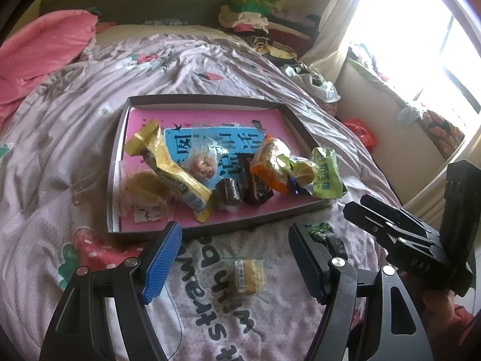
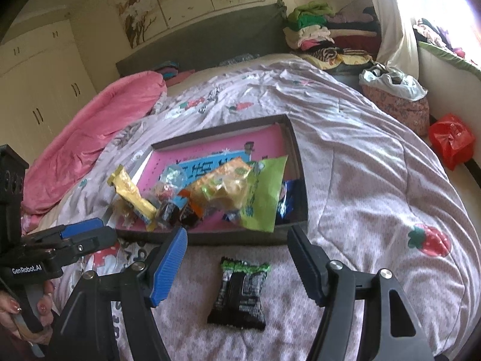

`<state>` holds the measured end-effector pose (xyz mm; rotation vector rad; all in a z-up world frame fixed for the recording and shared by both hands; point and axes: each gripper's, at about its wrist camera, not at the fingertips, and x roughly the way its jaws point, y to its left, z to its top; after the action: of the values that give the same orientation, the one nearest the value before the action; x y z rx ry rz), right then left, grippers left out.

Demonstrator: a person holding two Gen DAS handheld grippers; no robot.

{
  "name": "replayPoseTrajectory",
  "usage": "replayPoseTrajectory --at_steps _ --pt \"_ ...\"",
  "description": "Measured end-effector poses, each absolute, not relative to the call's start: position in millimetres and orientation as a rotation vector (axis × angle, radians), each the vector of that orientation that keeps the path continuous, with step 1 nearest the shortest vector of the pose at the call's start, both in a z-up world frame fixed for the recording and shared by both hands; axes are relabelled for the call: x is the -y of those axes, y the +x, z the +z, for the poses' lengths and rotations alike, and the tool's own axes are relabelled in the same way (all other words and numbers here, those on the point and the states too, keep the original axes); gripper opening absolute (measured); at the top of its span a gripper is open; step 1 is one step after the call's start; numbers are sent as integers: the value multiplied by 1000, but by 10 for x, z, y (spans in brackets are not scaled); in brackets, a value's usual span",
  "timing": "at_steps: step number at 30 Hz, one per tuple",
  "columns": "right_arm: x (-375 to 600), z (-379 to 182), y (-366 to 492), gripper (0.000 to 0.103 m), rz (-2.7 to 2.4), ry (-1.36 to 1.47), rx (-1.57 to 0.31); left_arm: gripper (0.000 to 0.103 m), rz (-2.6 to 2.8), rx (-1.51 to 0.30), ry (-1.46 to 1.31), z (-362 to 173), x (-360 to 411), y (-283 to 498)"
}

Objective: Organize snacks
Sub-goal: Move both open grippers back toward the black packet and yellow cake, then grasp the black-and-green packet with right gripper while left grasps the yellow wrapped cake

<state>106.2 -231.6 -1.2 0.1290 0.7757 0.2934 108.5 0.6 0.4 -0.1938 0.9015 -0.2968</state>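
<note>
Much of the tray (image 1: 118, 162) floor is buried under your snack pile, so the blue label with large Chinese characters on its pink base reads only in part. The writing on the green packet (image 1: 326, 172) at the tray's near right corner is too small to read, and the dark blue wrapper (image 2: 287, 200) beside it is mostly hidden in the right wrist view.

The tray sits on a lilac quilt (image 2: 375, 180) printed with strawberries, spread over a bed; the dark lettering on the quilt in front of the tray is upside down and cut off by your grippers. Beyond the tray are a pink blanket (image 2: 99, 132), a grey headboard, stacked clothes and a bright window; left of it, white wardrobes.

"GenRobot.AI" is legible on the left gripper's body in the right wrist view.

Your left gripper (image 1: 234, 261) stands wide apart and holds nothing; a small yellow wrapped snack (image 1: 248, 275) lies on the quilt between its fingers, just in front of the tray. Your right gripper (image 2: 236, 264) is likewise spread and empty, with a black-and-green packet (image 2: 240, 293) lying between its fingers, also just in front of the tray.
</note>
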Motion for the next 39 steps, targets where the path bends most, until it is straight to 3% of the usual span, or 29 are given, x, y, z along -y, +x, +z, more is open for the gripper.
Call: replayPoseTrajectory --at_steps 23,39 --pt "2241 -37 906 69 308 102 -796 78 -325 -927 -190 -48 -14 898" --pt "2157 -259 897 69 312 76 -872 78 -296 -1037 -182 -408 34 918"
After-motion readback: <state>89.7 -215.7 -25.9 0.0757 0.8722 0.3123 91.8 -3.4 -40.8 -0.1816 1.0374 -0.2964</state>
